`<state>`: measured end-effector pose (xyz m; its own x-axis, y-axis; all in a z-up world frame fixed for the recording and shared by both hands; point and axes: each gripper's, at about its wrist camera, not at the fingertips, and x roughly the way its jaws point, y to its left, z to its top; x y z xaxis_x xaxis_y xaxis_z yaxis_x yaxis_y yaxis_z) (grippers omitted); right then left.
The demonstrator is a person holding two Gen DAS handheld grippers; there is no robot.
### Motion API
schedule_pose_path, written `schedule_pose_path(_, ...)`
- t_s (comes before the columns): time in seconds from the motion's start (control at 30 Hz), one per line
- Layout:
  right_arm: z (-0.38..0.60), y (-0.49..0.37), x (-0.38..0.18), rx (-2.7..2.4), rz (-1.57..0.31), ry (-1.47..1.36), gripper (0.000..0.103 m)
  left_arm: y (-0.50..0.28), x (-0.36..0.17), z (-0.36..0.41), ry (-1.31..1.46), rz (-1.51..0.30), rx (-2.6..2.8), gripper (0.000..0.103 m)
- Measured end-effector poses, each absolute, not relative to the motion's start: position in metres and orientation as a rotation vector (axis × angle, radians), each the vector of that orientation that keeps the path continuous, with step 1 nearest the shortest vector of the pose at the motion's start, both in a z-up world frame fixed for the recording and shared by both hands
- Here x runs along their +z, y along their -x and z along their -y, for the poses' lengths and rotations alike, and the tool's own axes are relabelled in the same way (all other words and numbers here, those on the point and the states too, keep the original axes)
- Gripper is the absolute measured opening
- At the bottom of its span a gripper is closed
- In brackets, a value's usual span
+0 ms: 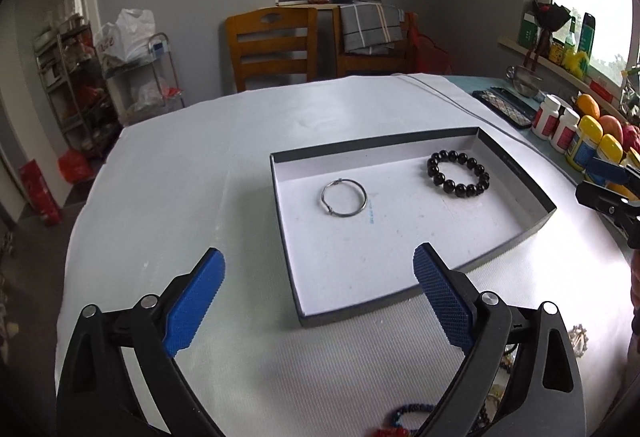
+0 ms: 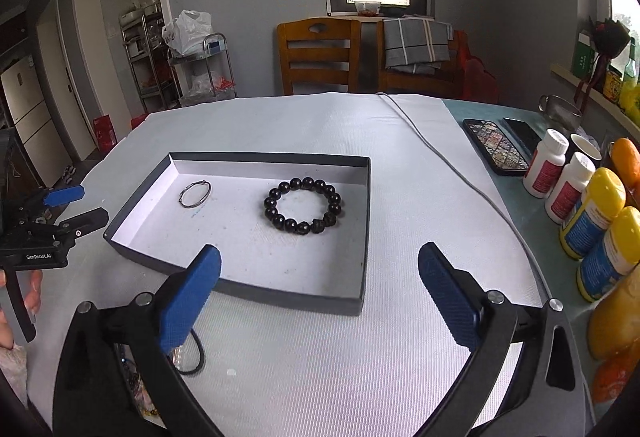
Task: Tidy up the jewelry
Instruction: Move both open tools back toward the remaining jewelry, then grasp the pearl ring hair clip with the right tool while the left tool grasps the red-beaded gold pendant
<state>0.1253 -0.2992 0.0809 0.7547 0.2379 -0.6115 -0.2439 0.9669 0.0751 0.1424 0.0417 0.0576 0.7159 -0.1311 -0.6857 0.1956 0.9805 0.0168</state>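
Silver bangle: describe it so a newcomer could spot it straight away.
On the white-covered table sits a shallow dark-walled tray with a white floor. Two bracelets lie inside, apart. The silver bangle is the thin plain metal hoop toward the tray's left end, unlike the black bead bracelet of chunky glossy beads to its right.

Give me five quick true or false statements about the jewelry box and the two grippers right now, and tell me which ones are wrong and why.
1. The black bead bracelet lies inside the shallow box. True.
2. The thin metal bangle lies on the white cloth outside the box. False: it lies inside the box, apart from the bead bracelet.
3. The left gripper is open with nothing between its pads. True.
4. The right gripper is clamped on the bead bracelet. False: it is open and empty.
5. The box has a lid on it. False: it is open on top.
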Motion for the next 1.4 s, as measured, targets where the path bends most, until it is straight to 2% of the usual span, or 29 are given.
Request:
schedule_pose_path(0.33, 0.313, -0.074, 0.077, 0.277, -0.651, 0.019, 0.097, -0.094, 0.052, -0.046, -0.084, -0.749, -0.221, 0.098)
schedule_pose_path(0.63, 0.317, -0.034, 0.048, 0.294, -0.696, 0.056, 0.097, -0.041, 0.018, -0.043, -0.134, -0.805, -0.28, 0.098)
schedule_pose_path(0.9, 0.307, -0.004, 0.019, 0.326, -0.743, 0.125, 0.097, -0.025, 0.002, -0.045, -0.104, -0.802, -0.29, 0.097)
schedule_pose_path(1.03, 0.308, 0.002, 0.011, 0.351, -0.762, 0.115, 0.097, -0.025, -0.001, -0.042, -0.1, -0.814, -0.314, 0.094)
schedule_pose_path(1.07, 0.308, 0.003, 0.009, 0.356, -0.767, 0.113, 0.097, -0.025, -0.002, -0.04, -0.107, -0.816, -0.318, 0.091)
schedule_pose_path(1.17, 0.306, 0.003, 0.004, 0.361, -0.785, 0.123, 0.091, -0.025, -0.006, -0.037, -0.108, -0.835, -0.343, 0.068)
schedule_pose_path(1.27, 0.303, 0.004, -0.001, 0.374, -0.799, 0.136, 0.083, -0.026, -0.009, -0.038, -0.096, -0.857, -0.359, 0.059)
schedule_pose_path(1.33, 0.302, 0.005, -0.004, 0.382, -0.807, 0.143, 0.082, -0.026, -0.008, -0.039, -0.087, -0.854, -0.362, 0.058)
schedule_pose_path(1.4, 0.301, 0.005, -0.006, 0.388, -0.814, 0.148, 0.077, -0.027, -0.009, -0.04, -0.079, -0.857, -0.364, 0.052)
